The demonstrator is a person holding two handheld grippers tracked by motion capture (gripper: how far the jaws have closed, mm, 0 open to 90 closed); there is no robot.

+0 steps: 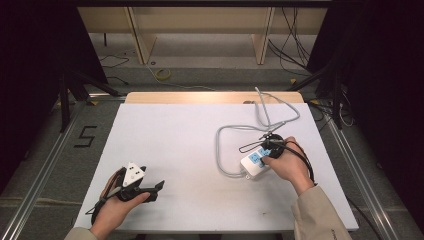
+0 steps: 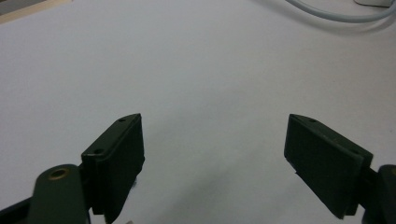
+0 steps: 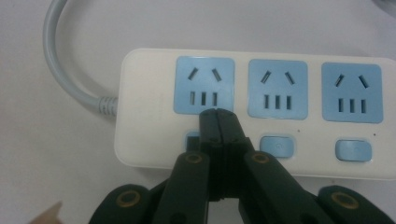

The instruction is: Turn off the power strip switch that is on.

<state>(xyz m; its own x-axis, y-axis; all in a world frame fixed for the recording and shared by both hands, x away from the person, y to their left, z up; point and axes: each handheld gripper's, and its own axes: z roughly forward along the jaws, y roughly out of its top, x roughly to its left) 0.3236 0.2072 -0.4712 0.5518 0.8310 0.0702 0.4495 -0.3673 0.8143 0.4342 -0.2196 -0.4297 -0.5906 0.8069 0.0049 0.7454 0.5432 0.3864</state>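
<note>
Nearest the camera, at the near left of the white bench, the left gripper lies low over bare surface in the person's left hand, its jaws spread wide with nothing between them; right of centre a grey cable loops across the bench to the white power strip; the right gripper has its jaws clenched together, grasping nothing, tips over the leftmost blue switch, just beneath the leftmost blue socket.
</note>
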